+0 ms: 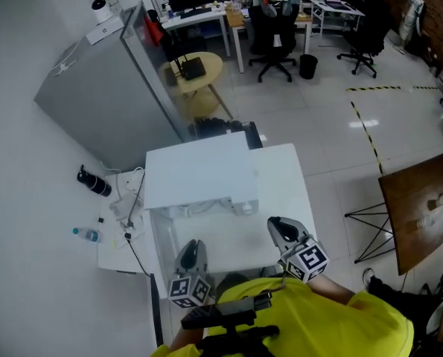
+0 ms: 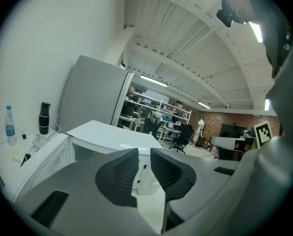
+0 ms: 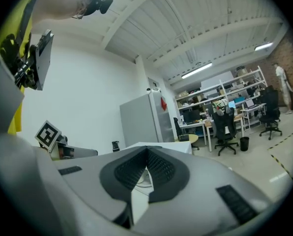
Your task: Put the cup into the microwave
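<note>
In front of the yellow shirt [image 1: 318, 318], the left gripper [image 2: 144, 154] is slightly spread and the right gripper [image 3: 146, 154] pressed together, both empty, facing the microwave [image 1: 199, 173] ahead.

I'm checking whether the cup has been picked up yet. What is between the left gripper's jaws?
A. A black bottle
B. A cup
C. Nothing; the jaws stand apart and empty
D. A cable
C: in the left gripper view, the left gripper has its jaws a little apart, with nothing held in the gap between them.
</note>
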Demonstrator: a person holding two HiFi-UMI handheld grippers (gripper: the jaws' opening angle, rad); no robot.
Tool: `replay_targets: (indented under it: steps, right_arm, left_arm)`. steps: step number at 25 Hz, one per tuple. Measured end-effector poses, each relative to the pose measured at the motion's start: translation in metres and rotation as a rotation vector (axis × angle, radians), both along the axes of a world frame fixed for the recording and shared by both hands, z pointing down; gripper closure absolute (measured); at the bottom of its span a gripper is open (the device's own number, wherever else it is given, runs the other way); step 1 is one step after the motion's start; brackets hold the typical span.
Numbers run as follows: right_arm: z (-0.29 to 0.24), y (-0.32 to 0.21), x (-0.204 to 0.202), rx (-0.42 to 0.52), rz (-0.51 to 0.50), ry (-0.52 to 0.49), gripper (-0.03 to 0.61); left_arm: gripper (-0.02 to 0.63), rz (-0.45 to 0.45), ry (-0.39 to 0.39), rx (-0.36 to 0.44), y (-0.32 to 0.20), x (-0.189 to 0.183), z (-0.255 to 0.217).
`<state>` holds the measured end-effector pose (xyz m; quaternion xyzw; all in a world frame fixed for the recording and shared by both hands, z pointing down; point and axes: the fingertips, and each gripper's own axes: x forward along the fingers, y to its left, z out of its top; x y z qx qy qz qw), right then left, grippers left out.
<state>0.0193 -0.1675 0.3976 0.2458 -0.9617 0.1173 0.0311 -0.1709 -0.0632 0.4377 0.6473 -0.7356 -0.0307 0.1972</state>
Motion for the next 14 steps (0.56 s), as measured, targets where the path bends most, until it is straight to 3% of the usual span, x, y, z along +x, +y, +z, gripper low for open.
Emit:
replay_targets:
  steps: [3, 8, 14]
  right_arm:
    - [0.000, 0.002, 0.007, -0.002, 0.004, -0.001, 0.572]
    - [-0.002, 0.005, 0.012, 0.019, -0.001, -0.002, 0.572]
    - [-0.004, 0.001, 0.015, 0.030, 0.004, -0.002, 0.572]
  left_arm:
    - [0.545, 0.011, 0.028, -0.017, -0.004, 0.005, 0.006]
    - [0.545, 0.040, -0.032, 0.011, -0.012, 0.017, -0.006]
    - [0.545, 0.064, -0.027, 0.046, -0.021, 0.026, -0.015]
